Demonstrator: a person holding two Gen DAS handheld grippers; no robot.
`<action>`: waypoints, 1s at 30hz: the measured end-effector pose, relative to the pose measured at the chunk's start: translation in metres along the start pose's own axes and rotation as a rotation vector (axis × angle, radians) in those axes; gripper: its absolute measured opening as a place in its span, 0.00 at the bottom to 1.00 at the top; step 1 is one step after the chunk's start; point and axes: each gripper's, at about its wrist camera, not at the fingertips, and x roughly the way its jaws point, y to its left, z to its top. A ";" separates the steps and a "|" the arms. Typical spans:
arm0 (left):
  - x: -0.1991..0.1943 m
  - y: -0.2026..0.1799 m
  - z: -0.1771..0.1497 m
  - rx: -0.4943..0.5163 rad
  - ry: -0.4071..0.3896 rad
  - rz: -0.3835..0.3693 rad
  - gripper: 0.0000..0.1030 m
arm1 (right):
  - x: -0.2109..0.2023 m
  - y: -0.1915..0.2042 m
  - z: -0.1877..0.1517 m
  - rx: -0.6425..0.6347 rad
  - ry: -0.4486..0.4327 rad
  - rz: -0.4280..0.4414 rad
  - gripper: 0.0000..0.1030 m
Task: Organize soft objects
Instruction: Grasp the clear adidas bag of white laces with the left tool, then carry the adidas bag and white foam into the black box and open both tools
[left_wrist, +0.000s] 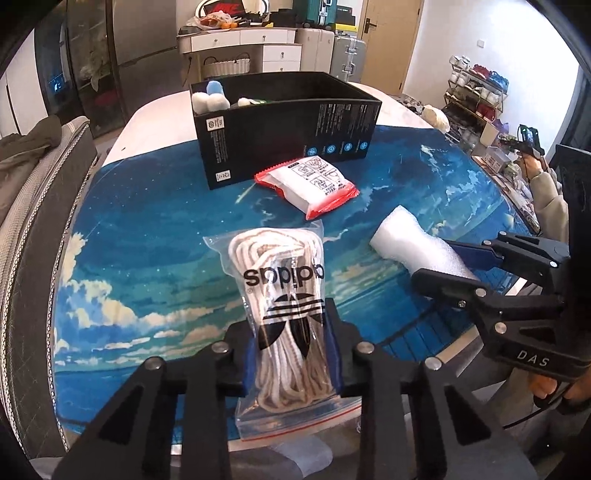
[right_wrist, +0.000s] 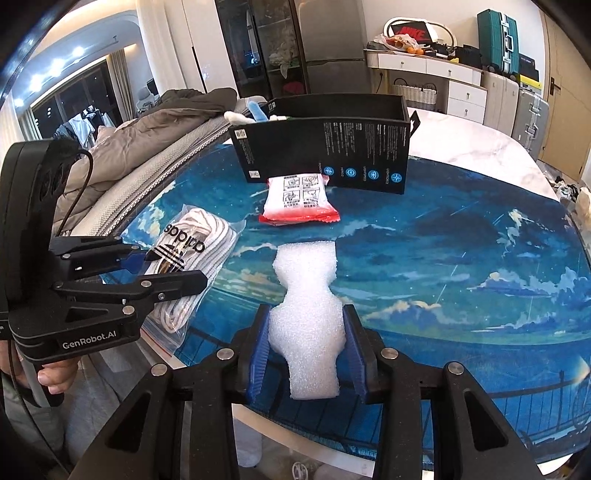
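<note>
A clear zip bag of white laces (left_wrist: 280, 280) lies on the blue sky-print mat (left_wrist: 147, 240), near the table's front edge. My left gripper (left_wrist: 291, 349) is shut on its lower half, blue pads pressing both sides. To its right lies a white foam piece (right_wrist: 306, 273), pinched narrow where my right gripper (right_wrist: 306, 347) is shut on it. A red-and-white packet (left_wrist: 308, 184) rests just in front of the open black box (left_wrist: 288, 136). Soft plush balls (left_wrist: 212, 98) sit in the box's left end. In the right wrist view the left gripper (right_wrist: 166, 273) shows over the bag (right_wrist: 192, 243).
The white marble table (left_wrist: 155, 122) extends past the mat behind the box. A chair with a grey-brown jacket (right_wrist: 147, 125) crowds the left edge. Drawers, suitcases and a shoe rack stand further back in the room. A hand holds each gripper's handle.
</note>
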 end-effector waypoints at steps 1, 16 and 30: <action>-0.001 0.001 0.000 -0.002 -0.003 -0.003 0.27 | -0.002 0.000 0.000 0.001 -0.004 -0.001 0.36; -0.059 0.001 0.005 0.005 -0.275 0.005 0.27 | -0.047 -0.001 0.009 0.010 -0.221 0.011 0.36; -0.115 0.004 -0.008 0.019 -0.577 0.047 0.27 | -0.112 0.015 0.003 -0.042 -0.552 0.014 0.36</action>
